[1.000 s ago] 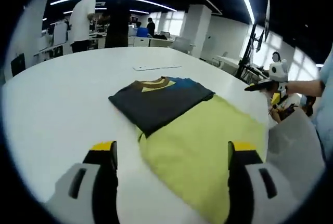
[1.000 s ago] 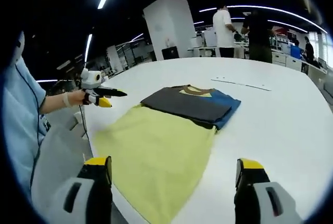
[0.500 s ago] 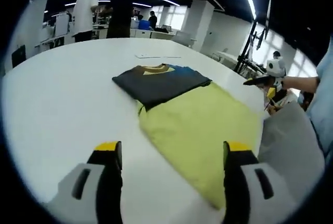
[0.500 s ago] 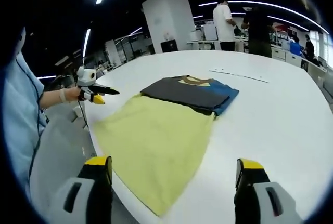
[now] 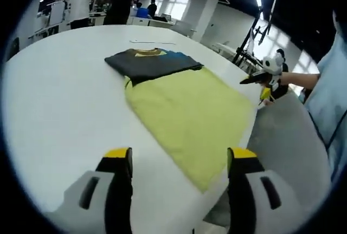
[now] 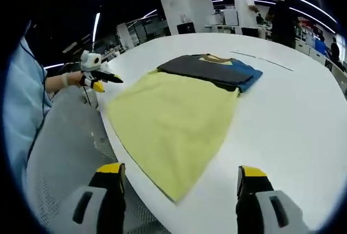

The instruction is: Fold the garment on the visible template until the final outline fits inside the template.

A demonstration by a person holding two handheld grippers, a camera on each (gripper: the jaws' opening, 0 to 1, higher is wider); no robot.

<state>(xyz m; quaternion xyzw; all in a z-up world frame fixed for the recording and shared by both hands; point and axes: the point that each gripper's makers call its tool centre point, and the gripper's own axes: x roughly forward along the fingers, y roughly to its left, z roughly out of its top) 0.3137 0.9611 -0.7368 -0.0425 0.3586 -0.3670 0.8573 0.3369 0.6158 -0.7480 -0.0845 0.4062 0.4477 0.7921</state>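
Observation:
A folded dark grey garment [image 5: 149, 63] [image 6: 209, 68], with a tan collar and a blue part showing, lies on the far end of a yellow template cloth [image 5: 190, 109] [image 6: 168, 117] on the white table [image 5: 59, 98] [image 6: 293, 120]. The cloth's near corner reaches the table edge. My left gripper [image 5: 180, 158] stands open over the near table edge, well short of the garment and holding nothing. My right gripper [image 6: 178, 173] is open too, near the cloth's corner. Each gripper also appears in the other's view, held in a hand off the table's side: the right gripper [image 5: 260, 79] and the left gripper [image 6: 97, 76].
A thin white strip [image 5: 145, 42] [image 6: 260, 60] lies on the table beyond the garment. A grey mesh seat [image 6: 62, 152] [image 5: 290, 147] stands beside the table edge. A person's light blue sleeve [image 6: 19, 109] is close by. People stand at desks far behind.
Both views have drawn back from the garment and tilted, so the cloth and table edge sit nearer the jaws. The garment and cloth have not moved.

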